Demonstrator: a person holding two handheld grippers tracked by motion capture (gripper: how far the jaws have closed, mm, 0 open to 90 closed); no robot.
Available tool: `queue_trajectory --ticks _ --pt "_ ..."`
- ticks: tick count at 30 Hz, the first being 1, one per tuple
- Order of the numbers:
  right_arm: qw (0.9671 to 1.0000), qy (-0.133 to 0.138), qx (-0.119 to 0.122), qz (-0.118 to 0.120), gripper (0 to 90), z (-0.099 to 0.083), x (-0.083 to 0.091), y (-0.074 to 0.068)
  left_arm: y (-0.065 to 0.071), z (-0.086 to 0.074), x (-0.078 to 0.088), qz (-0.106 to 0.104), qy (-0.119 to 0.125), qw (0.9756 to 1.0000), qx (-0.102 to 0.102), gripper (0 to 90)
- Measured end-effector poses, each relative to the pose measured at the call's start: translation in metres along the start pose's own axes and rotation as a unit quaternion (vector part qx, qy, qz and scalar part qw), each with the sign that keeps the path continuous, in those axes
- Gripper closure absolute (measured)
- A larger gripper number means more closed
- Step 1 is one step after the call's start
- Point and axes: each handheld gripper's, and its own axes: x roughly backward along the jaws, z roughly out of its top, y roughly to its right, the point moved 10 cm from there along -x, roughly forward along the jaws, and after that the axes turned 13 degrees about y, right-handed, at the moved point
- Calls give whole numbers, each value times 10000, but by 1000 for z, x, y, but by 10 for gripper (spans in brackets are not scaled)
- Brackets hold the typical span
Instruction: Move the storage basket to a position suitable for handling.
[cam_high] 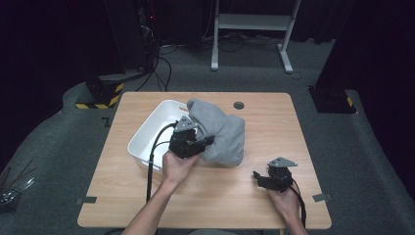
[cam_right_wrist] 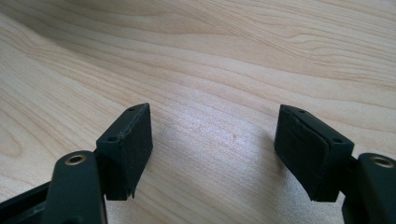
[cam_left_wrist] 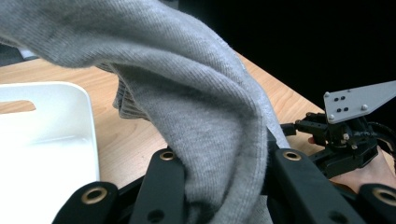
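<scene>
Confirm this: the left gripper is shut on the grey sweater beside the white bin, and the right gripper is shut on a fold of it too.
Wrong on the right gripper. The right gripper view shows its jaws open over bare table, nothing between them. The left gripper is shut on the grey sweater beside the white bin, as stated.

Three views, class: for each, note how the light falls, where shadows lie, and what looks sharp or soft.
High view: the table is evenly lit while the room around it is dark. Left gripper view: the grey cloth shows a crisp knit; the background beyond is black. Right gripper view: the wood grain is sharp, with a pale sheen between the open jaws of the right gripper and soft shadows beside the pads.
</scene>
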Motion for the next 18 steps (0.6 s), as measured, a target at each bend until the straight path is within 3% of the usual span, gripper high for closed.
queue_trajectory --ticks 18 --pt "10000 5 9 4 280 0 0 0 -18 16 10 131 182 9997 111 737"
